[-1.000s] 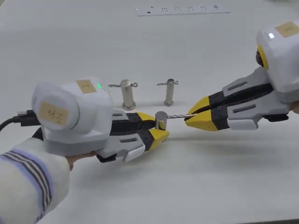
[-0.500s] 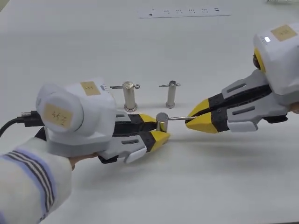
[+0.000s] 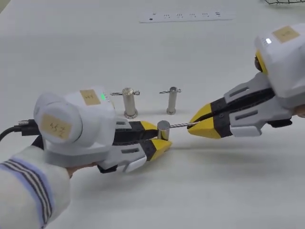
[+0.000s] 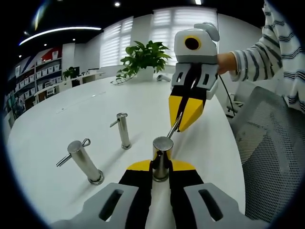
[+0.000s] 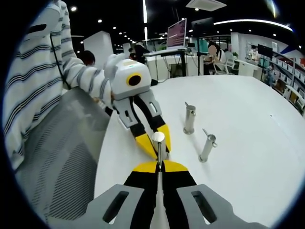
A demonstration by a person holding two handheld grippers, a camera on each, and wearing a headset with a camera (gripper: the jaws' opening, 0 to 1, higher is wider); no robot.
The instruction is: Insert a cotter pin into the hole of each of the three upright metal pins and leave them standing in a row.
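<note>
Head view: my left gripper (image 3: 162, 135) is clamping the third metal pin (image 3: 163, 126), hiding its base. My right gripper (image 3: 191, 125) is pinching the cotter pin (image 3: 178, 125). Left gripper view: the pin's hole is hard to make out. Right gripper view: the cotter pin's tip is hiding behind the pin. Everything is staying as before.

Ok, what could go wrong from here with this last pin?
1. The cotter pin in the right gripper could miss the hole and glance off the metal pin.
2. A hard push could tip that pin in the left gripper.
3. Either gripper straying could topple a finished pin standing just behind.
</note>
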